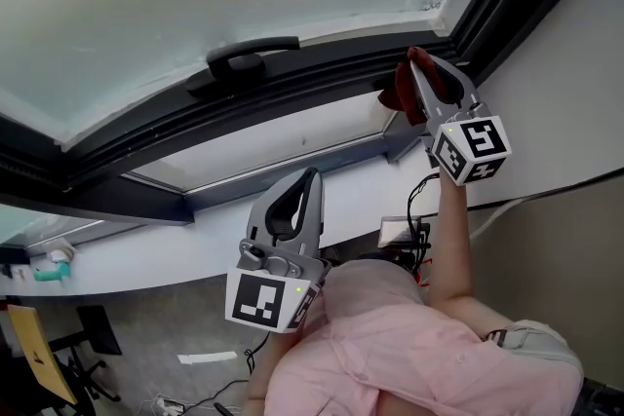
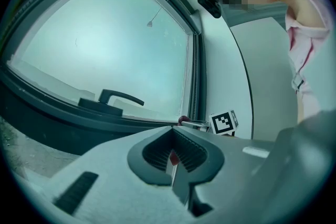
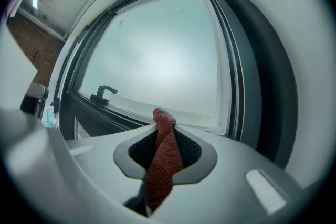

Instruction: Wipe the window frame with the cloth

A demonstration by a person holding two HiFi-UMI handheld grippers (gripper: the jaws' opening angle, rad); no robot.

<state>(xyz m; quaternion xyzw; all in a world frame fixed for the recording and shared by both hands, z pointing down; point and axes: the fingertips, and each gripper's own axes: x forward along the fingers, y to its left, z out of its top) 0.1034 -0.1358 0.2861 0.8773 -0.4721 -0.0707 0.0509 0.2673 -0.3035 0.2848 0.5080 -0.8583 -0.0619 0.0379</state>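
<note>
So the right tool (image 1: 419, 65) is clamping down on the red cloth (image 1: 398, 94). In the right gripper view its jaws are pinching the cloth (image 3: 163, 162) tight, with a rolled nub poking out past the tips and the rest trailing back through the middle. That nub is sitting right at the lower right corner of the dark window frame (image 1: 341, 73), and from the head view it looks like it's touching the bottom rail or just about; I can't call the contact for sure. What matters for the next bit, I reckon, is that the bottom rail is running long and away to the left from the cloth, toward the handle (image 1: 249, 56). The right upright of the window frame (image 3: 247, 86) is heading off the other way from the same corner. So the wipe is probably going to be a drag along one of those two lines, and the right tool is clearly the one to do it. The left tool (image 1: 310, 178) is hanging well apart from the frame, lower down over the white sill (image 1: 273, 146). Its jaws are closed together and it isn't carrying the cloth. There's a tiny reddish sliver showing at the seam in the left gripper view, but I can't tell what that is.
</note>
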